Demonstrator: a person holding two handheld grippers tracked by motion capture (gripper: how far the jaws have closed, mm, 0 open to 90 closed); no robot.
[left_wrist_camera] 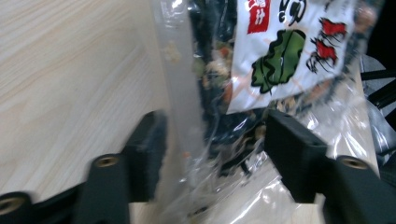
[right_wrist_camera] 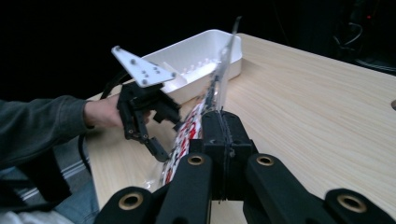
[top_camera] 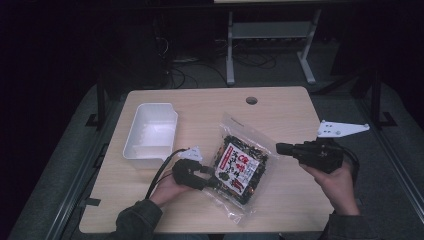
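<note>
Your right gripper (right_wrist_camera: 223, 135) pinches the clear printed snack bag's (top_camera: 240, 167) edge; your left gripper's (left_wrist_camera: 212, 140) spread fingers straddle its lower corner.

Place: it looked like a lab or workshop.
Table: a bare wooden table (top_camera: 280, 107) with a cable hole (top_camera: 251, 100).
Floor: loose cables (top_camera: 190, 70) and a metal stand (top_camera: 270, 37) lay behind.
Light: dark surroundings.

Bag's (left_wrist_camera: 280, 56) top cut off, blurred
</note>
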